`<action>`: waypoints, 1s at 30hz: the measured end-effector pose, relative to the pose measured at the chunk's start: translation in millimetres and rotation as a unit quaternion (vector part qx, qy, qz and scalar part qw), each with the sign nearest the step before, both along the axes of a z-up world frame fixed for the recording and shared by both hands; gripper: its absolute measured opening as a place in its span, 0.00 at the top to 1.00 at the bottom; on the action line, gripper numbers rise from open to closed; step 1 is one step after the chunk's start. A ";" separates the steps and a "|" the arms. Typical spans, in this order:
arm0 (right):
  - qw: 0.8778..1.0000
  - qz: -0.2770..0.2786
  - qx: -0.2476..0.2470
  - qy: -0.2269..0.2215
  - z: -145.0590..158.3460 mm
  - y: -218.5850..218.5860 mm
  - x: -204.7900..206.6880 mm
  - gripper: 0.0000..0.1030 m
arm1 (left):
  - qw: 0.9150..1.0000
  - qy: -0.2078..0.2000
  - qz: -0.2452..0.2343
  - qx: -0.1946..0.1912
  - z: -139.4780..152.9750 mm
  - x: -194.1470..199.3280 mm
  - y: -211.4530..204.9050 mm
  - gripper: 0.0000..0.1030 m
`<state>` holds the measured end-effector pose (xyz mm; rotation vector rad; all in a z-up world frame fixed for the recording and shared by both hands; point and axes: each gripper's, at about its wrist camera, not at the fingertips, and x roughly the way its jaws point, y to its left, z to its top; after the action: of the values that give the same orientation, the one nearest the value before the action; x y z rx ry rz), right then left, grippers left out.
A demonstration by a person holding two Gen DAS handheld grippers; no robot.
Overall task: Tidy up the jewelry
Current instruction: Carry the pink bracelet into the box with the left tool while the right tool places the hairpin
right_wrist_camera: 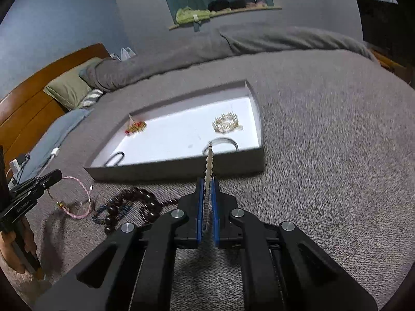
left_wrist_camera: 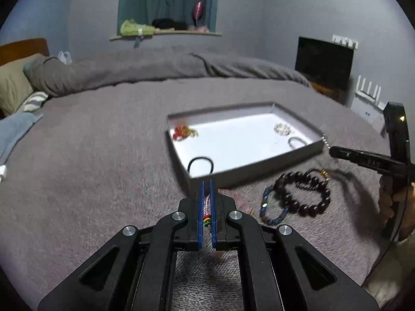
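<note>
holding one piece in each gripper, the person is working through the loading step — carrying jewelry from the bed (left_wrist_camera: 103,155) toward the white tray (left_wrist_camera: 298,153). going left to right: the left gripper (left_wrist_camera: 206,189) is clenching a pink corded bracelet (left_wrist_camera: 206,208) with red, yellow and green beads, the cord lying right between its jaws; from the right wrist view the rest of that bracelet is hanging as a loop below the gripper, over the grey blanket. its jaws are sitting just short of the tray's near wall, with a black hair tie (left_wrist_camera: 200,164) lying inside the tray just beyond.

between the two grippers, a dark beaded bracelet (left_wrist_camera: 306,194) and a blue bracelet (left_wrist_camera: 272,210) are lying on the bed, touching each other and not yet sorted.

the right gripper (right_wrist_camera: 206,184) is clamping a pale bead strand (right_wrist_camera: 209,163), which is sticking forward out of the jaws over the tray's near wall, close to a thin bangle (right_wrist_camera: 223,142) inside.

judging from this, the next move is calling for each gripper to advance over the wall, lower, then let go onto a bare patch — away from the gold and red cluster (right_wrist_camera: 135,127) and the pale spiky bracelet (right_wrist_camera: 226,125).
</note>
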<state>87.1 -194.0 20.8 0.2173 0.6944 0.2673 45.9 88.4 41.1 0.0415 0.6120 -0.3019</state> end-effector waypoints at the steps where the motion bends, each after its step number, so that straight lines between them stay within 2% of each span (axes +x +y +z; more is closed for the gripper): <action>1: 1.000 0.001 -0.002 -0.008 3.4 0.8 -1.6 0.94 | 1.000 -0.006 -0.001 0.000 3.7 -1.5 -0.6 0.95; 11: 0.999 0.007 -0.018 -0.044 20.8 4.3 -4.6 0.94 | 0.998 -0.045 -0.011 -0.032 34.9 -5.6 -4.1 0.95; 17: 0.997 -0.003 -0.032 -0.065 35.6 3.5 12.5 0.94 | 0.996 -0.075 -0.012 -0.035 63.1 11.4 -11.6 0.95; 24: 0.998 -0.008 -0.029 -0.053 41.0 -5.0 56.6 0.94 | 0.997 -0.071 -0.013 -0.030 67.0 61.9 -28.0 0.95; 27: 0.999 -0.001 -0.016 -0.031 32.4 -4.6 76.8 0.94 | 0.997 -0.064 -0.013 -0.042 61.7 84.5 -30.5 0.95; 30: 0.999 0.016 -0.029 -0.013 21.6 5.3 94.1 0.94 | 0.998 -0.049 -0.009 -0.049 48.1 113.8 -35.2 0.95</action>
<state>181.2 -188.6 42.4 0.1477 0.6785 0.2802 159.7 53.2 89.2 -0.0318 0.4996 -0.3456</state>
